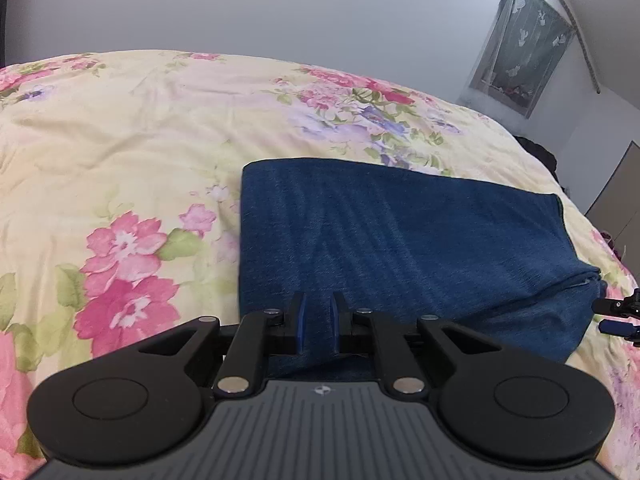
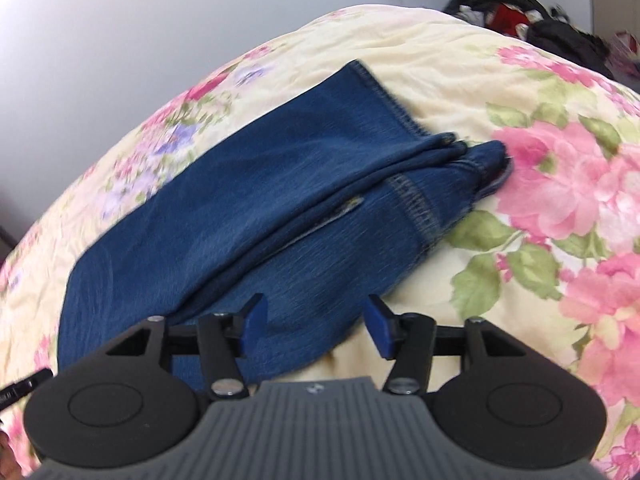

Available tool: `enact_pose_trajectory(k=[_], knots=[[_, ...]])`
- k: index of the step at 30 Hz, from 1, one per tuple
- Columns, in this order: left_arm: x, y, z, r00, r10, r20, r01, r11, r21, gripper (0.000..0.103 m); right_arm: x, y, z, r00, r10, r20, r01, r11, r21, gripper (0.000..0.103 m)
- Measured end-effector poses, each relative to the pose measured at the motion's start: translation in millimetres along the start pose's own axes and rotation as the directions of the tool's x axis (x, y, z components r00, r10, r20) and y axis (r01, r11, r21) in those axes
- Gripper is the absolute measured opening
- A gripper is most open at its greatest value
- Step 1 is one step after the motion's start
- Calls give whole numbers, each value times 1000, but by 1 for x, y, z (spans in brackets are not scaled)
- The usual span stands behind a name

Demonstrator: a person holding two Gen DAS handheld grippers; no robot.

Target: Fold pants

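Blue denim pants (image 1: 400, 240) lie folded on a floral bedspread (image 1: 120, 140). In the left wrist view my left gripper (image 1: 319, 324) hovers over the near edge of the pants, its blue pads a narrow gap apart, with nothing between them. In the right wrist view the pants (image 2: 248, 200) show stacked layers with hems and stitched seams at the far right end. My right gripper (image 2: 316, 328) is open wide and empty, just above the pants' near edge. The right gripper's tip also shows at the right edge of the left wrist view (image 1: 618, 314).
The bedspread (image 2: 540, 200) covers the whole bed. Dark and red clothes (image 2: 520, 12) are piled beyond the bed's far corner. A curtained window (image 1: 524, 48) hangs on the far wall. White walls surround the bed.
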State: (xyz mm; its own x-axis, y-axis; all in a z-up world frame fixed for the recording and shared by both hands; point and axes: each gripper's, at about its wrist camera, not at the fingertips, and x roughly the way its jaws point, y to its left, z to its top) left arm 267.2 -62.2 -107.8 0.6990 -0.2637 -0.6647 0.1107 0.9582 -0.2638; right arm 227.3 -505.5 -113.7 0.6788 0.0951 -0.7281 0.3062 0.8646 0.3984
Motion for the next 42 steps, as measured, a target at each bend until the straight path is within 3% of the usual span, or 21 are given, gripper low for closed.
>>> enact_pose_trajectory(k=[5, 10, 14, 22, 26, 29, 31, 35, 42], knots=[[17, -21, 19, 998, -66, -11, 65, 998, -21, 13, -6, -27, 23, 999, -18, 28, 15, 994, 110, 72], [43, -47, 35, 991, -131, -42, 130, 991, -31, 13, -7, -63, 34, 999, 0, 47, -13, 961, 275, 77], [64, -71, 46, 986, -152, -67, 152, 988, -7, 13, 5, -87, 39, 998, 27, 48, -43, 931, 361, 77], [109, -105, 65, 984, -148, -98, 154, 986, 58, 16, 40, -128, 53, 983, 144, 117, -184, 827, 531, 77], [131, -116, 72, 983, -148, -109, 159, 981, 109, 17, 61, -134, 58, 976, 179, 122, -217, 791, 572, 70], [148, -121, 79, 980, -168, -109, 180, 978, 107, 18, 72, -137, 61, 976, 176, 129, -218, 795, 566, 61], [160, -125, 86, 978, -178, -109, 190, 976, 104, 18, 74, -138, 62, 975, 178, 133, -222, 805, 551, 42], [189, -139, 100, 980, -161, -115, 176, 974, 143, 19, 62, -130, 67, 970, 191, 150, -238, 870, 431, 27], [226, -149, 102, 983, -100, -153, 124, 980, 156, 18, 54, -115, 78, 965, 203, 166, -251, 900, 358, 23]])
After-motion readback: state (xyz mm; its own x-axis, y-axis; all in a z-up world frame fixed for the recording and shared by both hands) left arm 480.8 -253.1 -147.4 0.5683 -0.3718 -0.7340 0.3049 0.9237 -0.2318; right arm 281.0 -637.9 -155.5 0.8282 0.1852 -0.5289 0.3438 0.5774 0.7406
